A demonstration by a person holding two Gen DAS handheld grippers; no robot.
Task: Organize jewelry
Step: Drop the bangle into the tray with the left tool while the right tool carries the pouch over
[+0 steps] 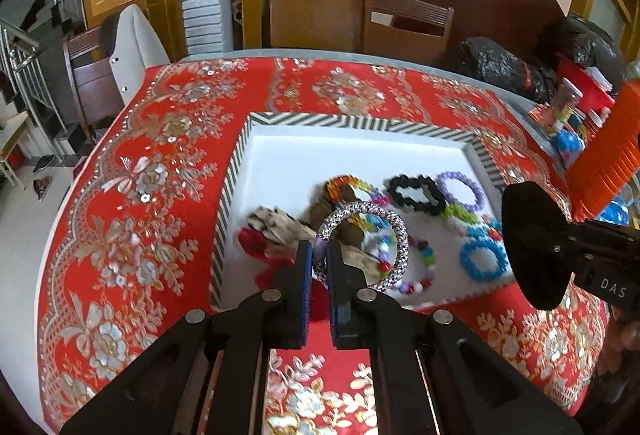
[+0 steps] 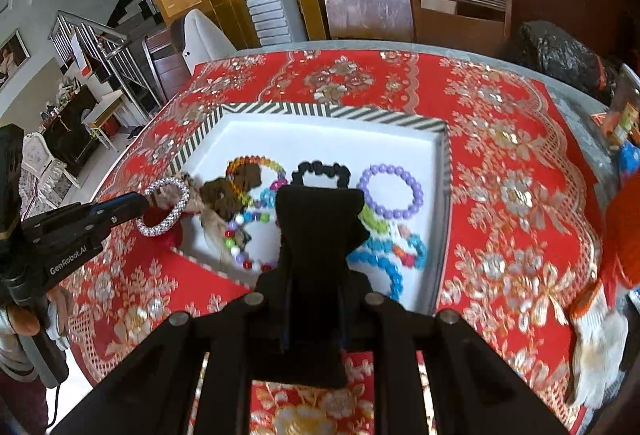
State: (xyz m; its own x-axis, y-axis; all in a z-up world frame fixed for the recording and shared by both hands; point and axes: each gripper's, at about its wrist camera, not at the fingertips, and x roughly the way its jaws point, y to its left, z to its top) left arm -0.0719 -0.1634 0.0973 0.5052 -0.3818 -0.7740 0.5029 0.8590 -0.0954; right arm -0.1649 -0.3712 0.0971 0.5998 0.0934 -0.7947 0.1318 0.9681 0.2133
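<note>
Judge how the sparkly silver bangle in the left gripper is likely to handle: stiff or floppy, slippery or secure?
The silver bangle keeps a round hoop shape while the left gripper pinches only one edge, so it is probably fairly stiff. Its bumpy, studded surface likely resists sliding in the pads. Held at one point, it may swing or pivot. Set on edge, a hoop like this could roll.

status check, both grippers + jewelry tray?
Left gripper shut on sparkly bangle, lifted above tray. Right gripper shut on black velvet display stand. Other bracelets remain in the tray; nothing blocking.
</note>
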